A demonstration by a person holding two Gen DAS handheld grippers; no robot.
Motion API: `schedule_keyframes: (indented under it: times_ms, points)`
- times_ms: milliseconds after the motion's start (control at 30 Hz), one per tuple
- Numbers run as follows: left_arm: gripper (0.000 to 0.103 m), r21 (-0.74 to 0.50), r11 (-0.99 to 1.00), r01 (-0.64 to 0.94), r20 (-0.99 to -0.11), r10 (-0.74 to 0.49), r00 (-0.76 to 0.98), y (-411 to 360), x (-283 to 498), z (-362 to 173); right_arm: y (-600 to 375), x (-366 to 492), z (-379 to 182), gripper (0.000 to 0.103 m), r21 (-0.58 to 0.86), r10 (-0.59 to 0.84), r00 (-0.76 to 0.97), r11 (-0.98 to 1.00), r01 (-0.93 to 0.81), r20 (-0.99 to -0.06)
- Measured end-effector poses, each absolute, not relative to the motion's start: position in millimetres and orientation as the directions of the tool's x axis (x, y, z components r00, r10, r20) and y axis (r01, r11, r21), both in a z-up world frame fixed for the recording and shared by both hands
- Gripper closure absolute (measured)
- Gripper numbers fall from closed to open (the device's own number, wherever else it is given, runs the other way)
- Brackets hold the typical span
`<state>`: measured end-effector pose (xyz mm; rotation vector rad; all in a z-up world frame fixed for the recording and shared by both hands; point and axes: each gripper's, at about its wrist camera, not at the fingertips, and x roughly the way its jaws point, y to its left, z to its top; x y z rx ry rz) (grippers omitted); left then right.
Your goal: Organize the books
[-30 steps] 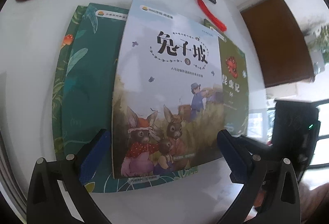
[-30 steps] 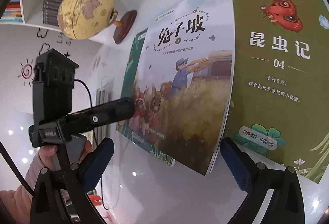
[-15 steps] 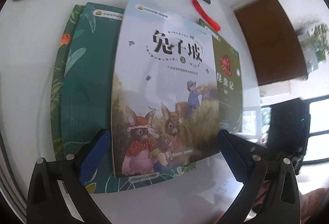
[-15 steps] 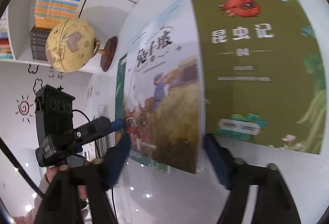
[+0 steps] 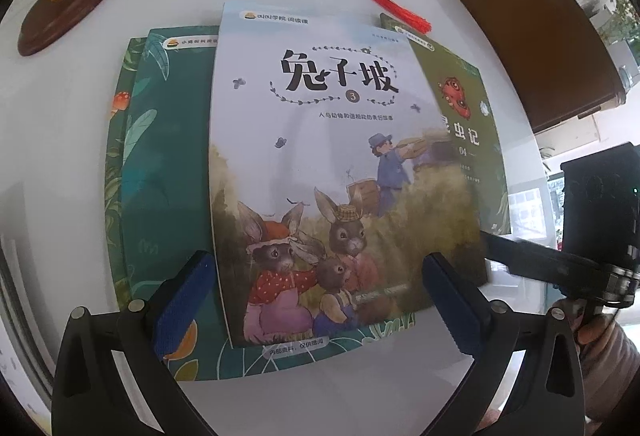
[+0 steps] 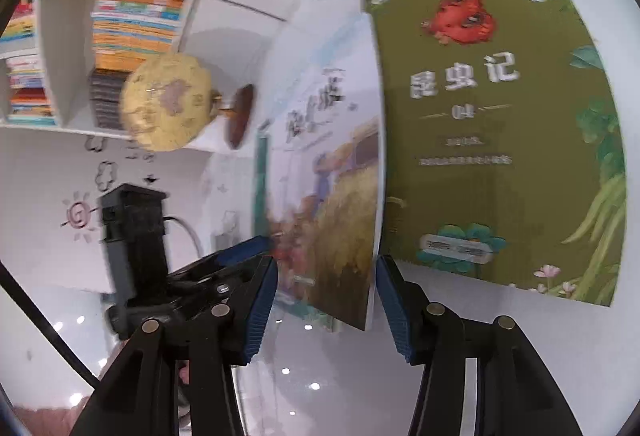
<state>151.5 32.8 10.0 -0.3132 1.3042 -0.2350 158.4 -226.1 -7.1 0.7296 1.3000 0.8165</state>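
Closing your right tongs around near corner of rabbit book, pads not yet pressing. It lies atop overlapping green books on white surface, so raised edge gives purchase. Left tongs hover wide above rabbit book, empty.

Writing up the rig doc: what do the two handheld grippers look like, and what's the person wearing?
Both the left gripper and right gripper have black fingers with silver rivets and ribbed blue pads. A boxy black module with a cable tops the left one. A pinkish sleeve shows at the right hand.
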Motion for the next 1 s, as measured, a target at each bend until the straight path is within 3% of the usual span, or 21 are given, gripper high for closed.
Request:
schedule_keyframes:
  times_ms: [100,200,333,367,400,433,700,1000]
  points:
    - [0.001,-0.368,0.93,0.003,-0.899,-0.357,0.255,35.3,150.1,9.6,-220.6,157.4,-1.8,0.052,0.903,0.915,0.003,0.399,-0.16,-0.403]
    - [0.001,-0.379,0.925,0.001,-0.893,-0.366,0.26,34.5,148.5,10.0,-202.8,157.7,-2.8,0.052,0.863,0.88,-0.038,0.454,-0.221,-0.473]
    - [0.001,-0.394,0.919,0.004,-0.885,-0.381,0.268,33.5,145.9,11.2,-196.0,164.5,-14.4,0.057,0.859,0.871,0.007,0.485,-0.16,-0.491]
    - [0.001,-0.398,0.917,0.004,-0.883,-0.384,0.271,33.0,145.2,11.6,-194.9,166.3,-15.3,0.07,0.849,0.86,0.025,0.507,-0.149,-0.51]
    - [0.001,-0.404,0.915,0.002,-0.88,-0.389,0.274,33.1,144.8,12.0,-193.3,169.0,-17.8,0.089,0.831,0.841,0.039,0.539,-0.134,-0.539]
    - [0.001,-0.413,0.911,-0.003,-0.875,-0.396,0.278,33.9,144.5,12.4,-192.0,172.5,-20.5,0.094,0.819,0.827,0.047,0.562,-0.115,-0.56]
    - [0.001,-0.526,0.843,-0.111,-0.826,-0.475,0.304,54.4,148.8,10.5,-212.7,173.4,-35.8,0.099,0.899,0.896,0.073,0.436,0.035,-0.438]
    - [0.001,-0.528,0.837,-0.141,-0.829,-0.474,0.297,52.5,149.5,12.6,-243.4,159.9,-48.5,0.099,0.93,0.946,0.086,0.285,0.232,-0.312]
